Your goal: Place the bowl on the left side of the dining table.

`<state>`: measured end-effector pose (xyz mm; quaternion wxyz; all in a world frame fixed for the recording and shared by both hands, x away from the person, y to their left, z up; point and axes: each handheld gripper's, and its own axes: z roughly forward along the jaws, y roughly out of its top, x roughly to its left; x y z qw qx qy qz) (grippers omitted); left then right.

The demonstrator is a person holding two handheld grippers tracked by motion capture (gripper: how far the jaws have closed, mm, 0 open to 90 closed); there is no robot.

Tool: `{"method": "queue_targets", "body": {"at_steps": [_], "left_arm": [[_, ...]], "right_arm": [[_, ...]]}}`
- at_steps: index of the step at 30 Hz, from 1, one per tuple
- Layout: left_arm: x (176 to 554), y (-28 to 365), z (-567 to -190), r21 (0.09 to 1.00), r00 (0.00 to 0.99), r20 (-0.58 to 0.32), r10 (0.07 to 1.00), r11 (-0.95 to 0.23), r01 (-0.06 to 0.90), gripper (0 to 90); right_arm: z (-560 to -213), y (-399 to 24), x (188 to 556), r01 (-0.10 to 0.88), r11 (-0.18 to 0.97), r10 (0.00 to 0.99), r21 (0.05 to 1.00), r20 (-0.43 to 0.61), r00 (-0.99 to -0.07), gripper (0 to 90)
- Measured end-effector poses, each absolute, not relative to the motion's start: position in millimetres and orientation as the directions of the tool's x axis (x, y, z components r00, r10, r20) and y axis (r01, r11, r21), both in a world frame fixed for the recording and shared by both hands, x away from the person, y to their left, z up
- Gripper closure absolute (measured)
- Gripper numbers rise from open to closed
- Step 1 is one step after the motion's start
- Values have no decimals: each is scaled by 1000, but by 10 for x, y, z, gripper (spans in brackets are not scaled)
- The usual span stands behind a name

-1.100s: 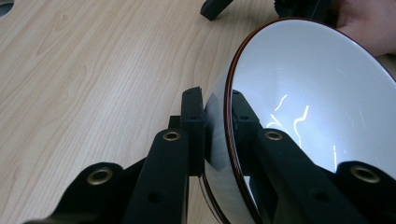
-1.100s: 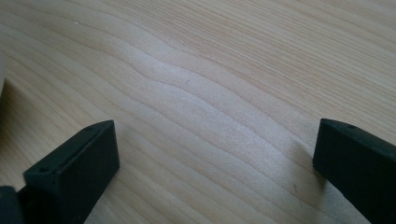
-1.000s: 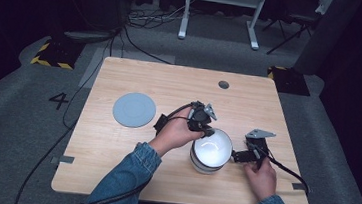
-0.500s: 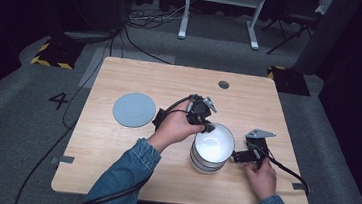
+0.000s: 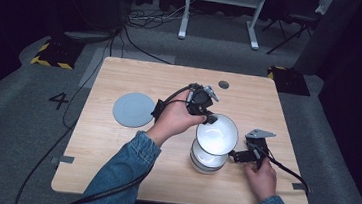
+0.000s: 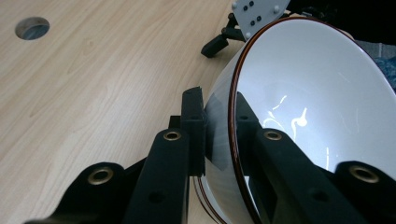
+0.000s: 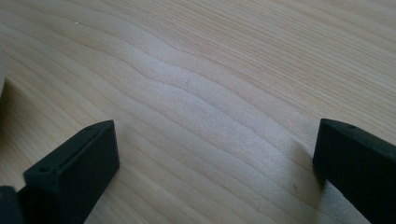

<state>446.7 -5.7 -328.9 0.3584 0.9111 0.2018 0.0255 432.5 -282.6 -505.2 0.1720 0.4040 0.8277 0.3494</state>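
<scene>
At the tabletop's five o'clock, the left tool pinches the top bowl's rim, tilted off the stack; setting it down remains. Right tool gapes empty.

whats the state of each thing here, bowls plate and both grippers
top bowl: tilted, lifted off the stack, rim pinched by the left gripper
lower bowls: stacked upright on the table
grey plate: flat on the table, apart from the bowls
left gripper: shut on the top bowl's rim
right gripper: open, nothing between its jaws, low over the table
</scene>
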Motion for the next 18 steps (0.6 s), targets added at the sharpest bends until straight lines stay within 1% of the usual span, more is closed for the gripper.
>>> {"method": "queue_targets", "body": {"at_steps": [6, 13, 18], "left_arm": [[4471, -47, -3194, 680, 915, -84, 394, -649, 342, 805], [4472, -51, -3187, 702, 913, -68, 402, -631, 330, 802], [4490, -32, -3186, 710, 901, -79, 426, -611, 351, 803]], "right_arm": [[-5052, -2827, 4325, 548, 430, 789, 717, -3, -615, 6], [-5052, -2827, 4325, 548, 430, 789, 717, -3, -615, 6], [-5052, -2826, 4325, 548, 431, 789, 717, -4, -615, 6]]}}
